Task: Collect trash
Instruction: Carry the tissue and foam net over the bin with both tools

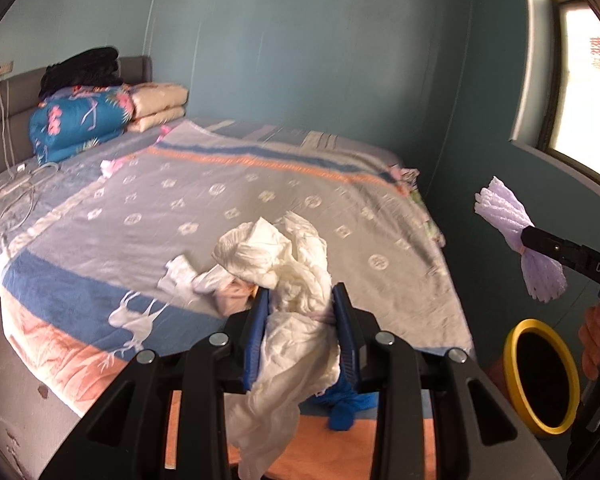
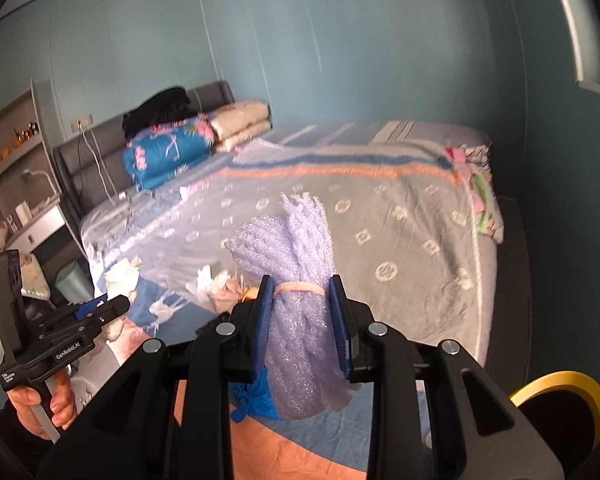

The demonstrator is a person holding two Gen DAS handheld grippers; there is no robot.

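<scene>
Grippers both loaded: left gripper [image 1: 300, 312] clamps crumpled white tissue [image 1: 288, 264], right gripper [image 2: 300, 304] squeezes a banded foam net bundle [image 2: 296, 280]. Blue scrap [image 1: 344, 404] underneath is half hidden, can't tell what it is.

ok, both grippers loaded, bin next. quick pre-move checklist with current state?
1. Left gripper clamped on white crumpled paper: ok.
2. Right gripper clamped on purple foam net bundle: ok.
3. Yellow-rimmed bin in view, mouth unobstructed: ok.
4. Paper tail hanging below the left gripper, may snag: not ok.
5. Bed cleared of trash: not ok, white scraps and a blue scrap remain.
6. Room left inside bin: cannot tell.
</scene>
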